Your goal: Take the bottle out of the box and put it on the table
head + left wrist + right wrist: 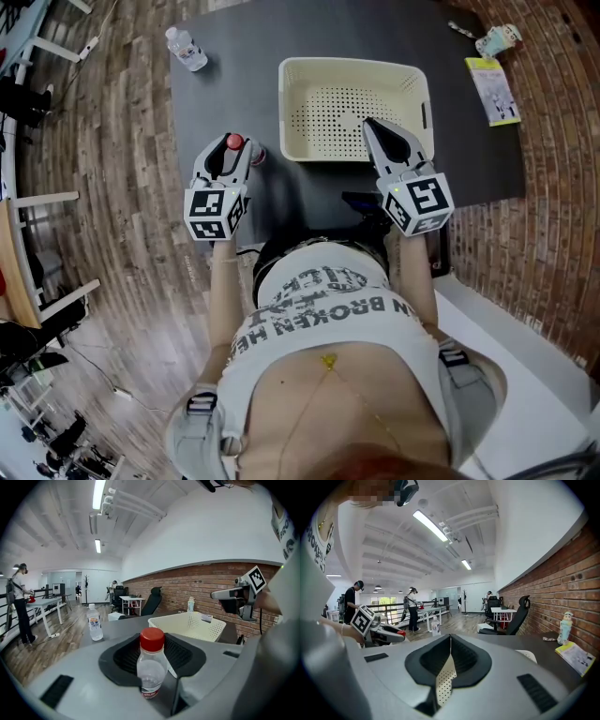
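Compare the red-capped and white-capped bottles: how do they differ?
Cap: the red-capped bottle has a red one, the white-capped bottle a white one. State: the red-capped bottle is gripped in the left gripper; the white-capped bottle stands free on the table. Place: the red-capped bottle is nearer the person, the white-capped bottle at the far corner. Both are clear plastic.

Tabletop (234, 89): dark, matt, rectangular; seen from above.
Basket (292, 103): cream, perforated, rectangular; stands near the middle of the tabletop.
White-capped bottle (188, 49): clear; at the far left corner, well apart from the basket; stands upright in the left gripper view.
Leaflet (493, 91): yellow-edged, lying flat; right of the basket, near the right edge.
Pale figure (497, 39): small; at the far right corner, just beyond the leaflet.
Dark stick (461, 29): thin, lying just left of the figure; kind unclear.
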A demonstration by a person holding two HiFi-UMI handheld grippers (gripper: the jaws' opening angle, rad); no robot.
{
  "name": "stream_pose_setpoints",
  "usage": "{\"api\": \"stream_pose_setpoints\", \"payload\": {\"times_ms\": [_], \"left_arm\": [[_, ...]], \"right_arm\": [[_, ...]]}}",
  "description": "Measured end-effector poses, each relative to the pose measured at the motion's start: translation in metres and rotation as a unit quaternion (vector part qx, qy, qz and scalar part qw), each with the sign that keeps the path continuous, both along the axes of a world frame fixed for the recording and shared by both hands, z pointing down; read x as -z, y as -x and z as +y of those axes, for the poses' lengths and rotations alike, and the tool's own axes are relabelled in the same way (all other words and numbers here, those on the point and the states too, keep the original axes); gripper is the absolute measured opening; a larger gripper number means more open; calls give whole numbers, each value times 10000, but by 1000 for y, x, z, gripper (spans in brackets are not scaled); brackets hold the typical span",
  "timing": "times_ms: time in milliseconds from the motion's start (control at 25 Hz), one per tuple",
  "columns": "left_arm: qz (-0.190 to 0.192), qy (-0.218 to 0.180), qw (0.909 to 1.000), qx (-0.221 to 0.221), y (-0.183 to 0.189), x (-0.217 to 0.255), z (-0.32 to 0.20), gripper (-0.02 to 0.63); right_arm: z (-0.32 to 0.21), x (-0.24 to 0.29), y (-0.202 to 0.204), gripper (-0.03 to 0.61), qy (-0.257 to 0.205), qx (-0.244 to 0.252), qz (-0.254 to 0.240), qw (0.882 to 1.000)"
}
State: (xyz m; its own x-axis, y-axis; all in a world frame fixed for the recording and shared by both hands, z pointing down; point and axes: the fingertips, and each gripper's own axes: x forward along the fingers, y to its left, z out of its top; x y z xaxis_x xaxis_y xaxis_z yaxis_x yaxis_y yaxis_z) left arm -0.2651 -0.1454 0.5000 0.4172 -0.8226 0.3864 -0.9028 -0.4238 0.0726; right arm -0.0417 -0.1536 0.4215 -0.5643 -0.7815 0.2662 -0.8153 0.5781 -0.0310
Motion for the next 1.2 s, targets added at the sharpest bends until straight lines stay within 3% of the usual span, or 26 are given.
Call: {"api": "stream_pose_setpoints", "payload": {"times_ms": [320,1200], "left_arm": [[274,-125,9995,54,0,-1,3,158],[351,-136,9993,53,-2,-3,-1,158]], "right_arm": [[2,-3,-4,9,31,-25,6,10000],[6,-10,2,9,102,56,55,9999]]}}
